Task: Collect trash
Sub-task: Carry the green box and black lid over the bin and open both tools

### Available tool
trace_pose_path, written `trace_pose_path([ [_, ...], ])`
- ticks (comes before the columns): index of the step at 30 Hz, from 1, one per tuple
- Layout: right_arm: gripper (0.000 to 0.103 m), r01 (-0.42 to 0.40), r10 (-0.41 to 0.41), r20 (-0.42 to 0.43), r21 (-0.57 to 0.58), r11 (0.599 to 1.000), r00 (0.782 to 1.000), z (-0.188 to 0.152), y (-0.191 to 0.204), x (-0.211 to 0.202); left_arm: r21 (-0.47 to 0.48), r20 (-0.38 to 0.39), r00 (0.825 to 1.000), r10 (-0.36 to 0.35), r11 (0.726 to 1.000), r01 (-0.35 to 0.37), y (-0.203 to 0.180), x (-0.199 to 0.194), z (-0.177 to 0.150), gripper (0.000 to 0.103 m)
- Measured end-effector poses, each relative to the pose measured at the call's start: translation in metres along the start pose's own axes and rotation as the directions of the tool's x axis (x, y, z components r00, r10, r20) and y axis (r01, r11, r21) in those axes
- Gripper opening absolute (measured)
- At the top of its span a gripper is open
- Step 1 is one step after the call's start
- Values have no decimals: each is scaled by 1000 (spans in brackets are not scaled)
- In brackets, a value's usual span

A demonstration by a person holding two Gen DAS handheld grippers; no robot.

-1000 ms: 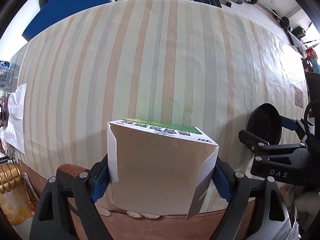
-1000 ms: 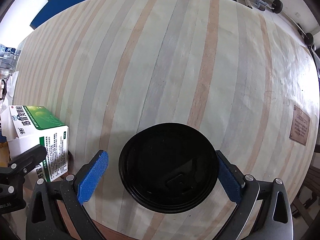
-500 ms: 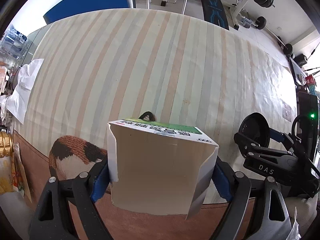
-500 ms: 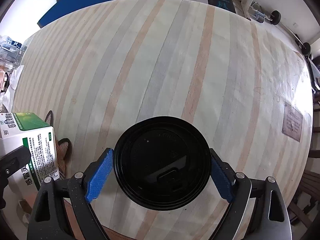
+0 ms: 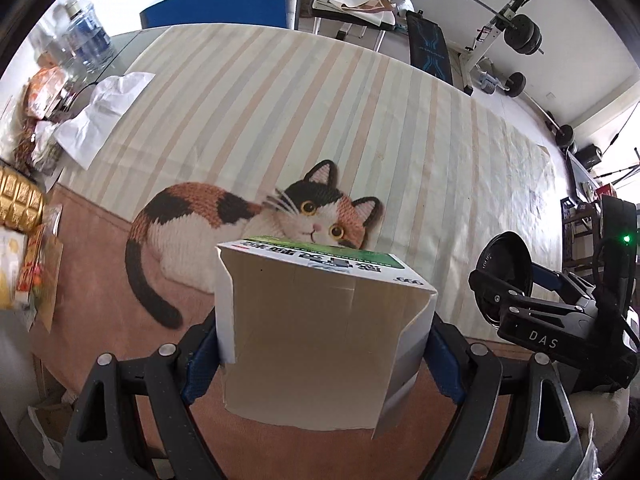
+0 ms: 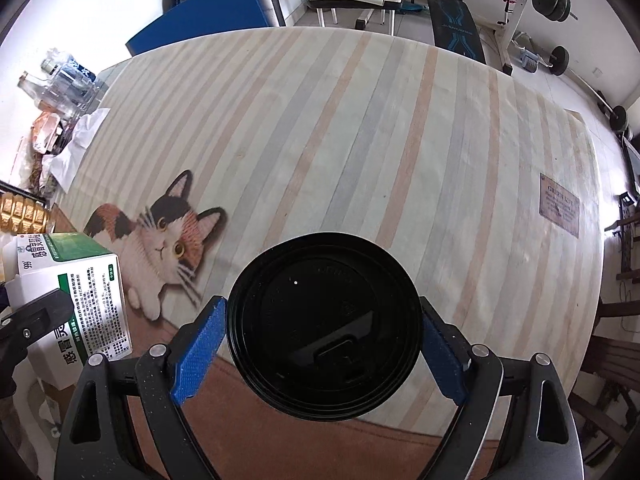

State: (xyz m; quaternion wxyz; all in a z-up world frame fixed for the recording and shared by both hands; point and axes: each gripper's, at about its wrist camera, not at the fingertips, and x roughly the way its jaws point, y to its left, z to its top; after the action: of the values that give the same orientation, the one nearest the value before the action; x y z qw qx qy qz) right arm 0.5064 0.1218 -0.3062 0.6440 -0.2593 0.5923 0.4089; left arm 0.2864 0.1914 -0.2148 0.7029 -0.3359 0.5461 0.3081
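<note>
Overhead, opened medicine box, visibly hollow

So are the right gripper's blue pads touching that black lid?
Touching. The right wrist view shows the right gripper with both blue pads pressed against the black lid's rim.

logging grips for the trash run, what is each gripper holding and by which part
Left gripper holds the open box by its two side walls. Right gripper holds the black lid by opposite points of its rim.
</note>
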Motion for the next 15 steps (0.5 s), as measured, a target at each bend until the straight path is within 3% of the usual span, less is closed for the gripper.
trace_pose_path([
  [5,92,-30,30,27,-7,1000,999,-39,4,-30,-28,65,998,-15,999,17,15,-30,-56,86],
  [10,92,-54,54,57,-7,999,997,-128,22,-65,-46,103,993,-51,997,56,43,-55,-141,86],
  [15,92,-85,85,32,5,996,996,-227,50,-82,-78,74,993,-93,992,99,66,-64,-232,86],
])
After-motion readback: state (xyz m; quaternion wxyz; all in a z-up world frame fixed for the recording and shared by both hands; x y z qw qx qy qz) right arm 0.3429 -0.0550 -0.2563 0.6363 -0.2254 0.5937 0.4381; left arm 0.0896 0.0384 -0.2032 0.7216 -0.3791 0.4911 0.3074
